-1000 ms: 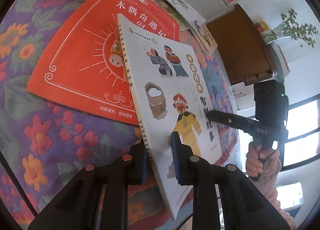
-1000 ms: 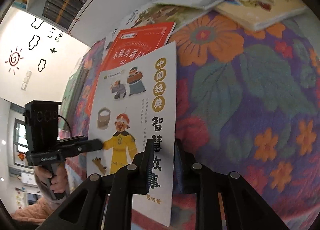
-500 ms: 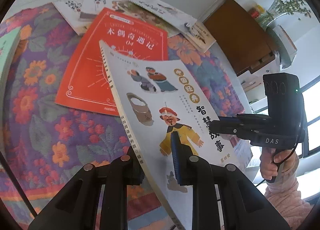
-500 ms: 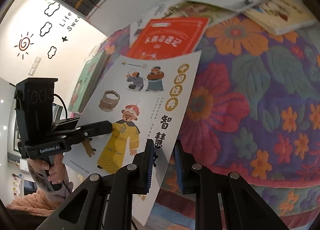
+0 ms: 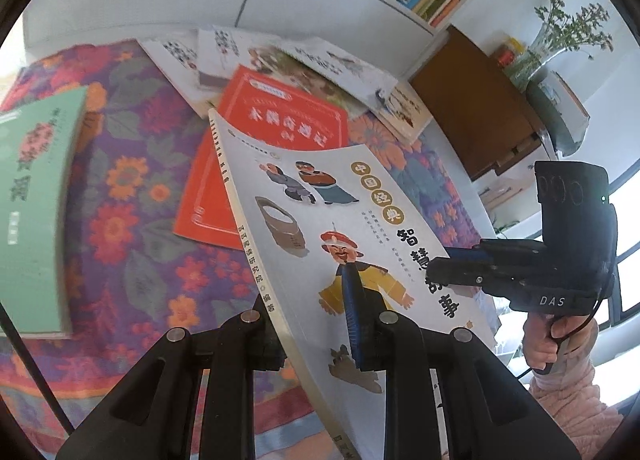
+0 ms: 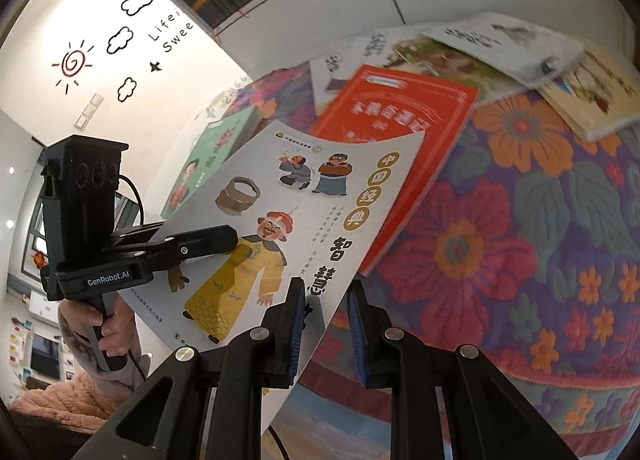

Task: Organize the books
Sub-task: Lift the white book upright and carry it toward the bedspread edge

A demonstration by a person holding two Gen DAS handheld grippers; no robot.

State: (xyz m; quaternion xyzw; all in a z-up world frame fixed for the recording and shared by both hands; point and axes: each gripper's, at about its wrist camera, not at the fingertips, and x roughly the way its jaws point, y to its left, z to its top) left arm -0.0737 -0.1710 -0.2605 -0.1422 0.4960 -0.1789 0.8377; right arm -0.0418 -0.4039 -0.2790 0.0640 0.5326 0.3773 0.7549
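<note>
Grippers: two, both clamping one white book (image 5: 320,228)

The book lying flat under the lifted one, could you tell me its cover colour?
Red cover, clearest in the right wrist view.

Floral cloth (image 5: 132,196) over table; vase with green sprigs (image 5: 560,40); sun and cloud wall stickers (image 6: 76,62).

Black grippers (image 5: 316,324) (fluffy pink sleeves (image 5: 572,408))
</note>
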